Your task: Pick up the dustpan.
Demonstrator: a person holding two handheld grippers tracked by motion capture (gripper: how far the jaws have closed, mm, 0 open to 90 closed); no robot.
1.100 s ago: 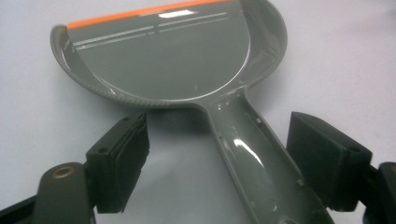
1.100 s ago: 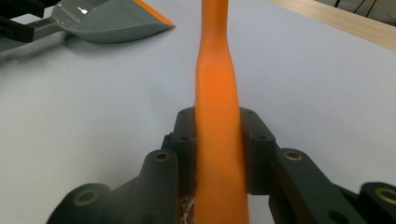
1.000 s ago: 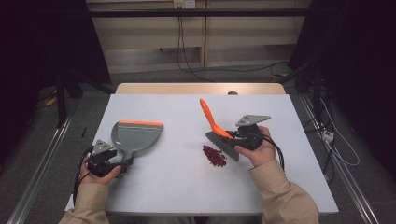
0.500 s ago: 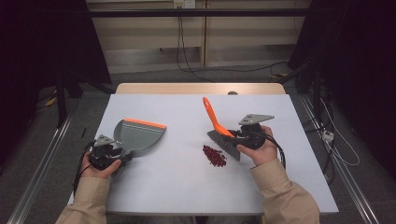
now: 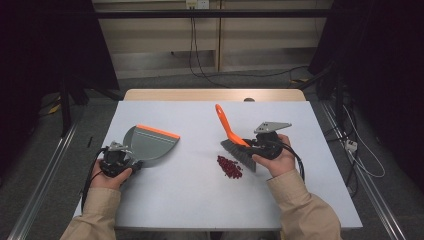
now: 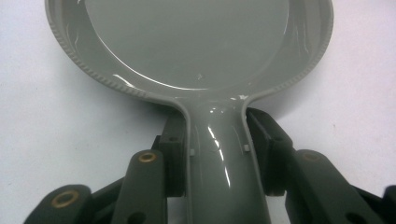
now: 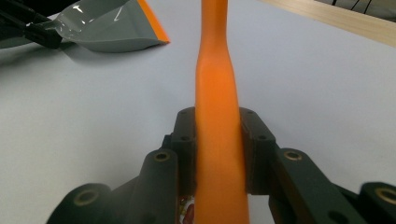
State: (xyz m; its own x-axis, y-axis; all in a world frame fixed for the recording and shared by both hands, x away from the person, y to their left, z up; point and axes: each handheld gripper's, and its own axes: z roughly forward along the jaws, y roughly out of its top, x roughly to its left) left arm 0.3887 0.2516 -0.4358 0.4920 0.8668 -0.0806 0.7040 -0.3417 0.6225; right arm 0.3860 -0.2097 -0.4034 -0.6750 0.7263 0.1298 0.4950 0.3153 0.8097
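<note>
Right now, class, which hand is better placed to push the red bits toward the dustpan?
Right. Its claw grips the brush just beside the red bits; the left claw has just closed on the dustpan handle, farther off.

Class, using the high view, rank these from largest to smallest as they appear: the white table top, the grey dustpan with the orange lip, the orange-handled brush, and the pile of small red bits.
1. White table top
2. Grey dustpan with the orange lip
3. Orange-handled brush, near the dustpan's size
4. Pile of small red bits
</note>
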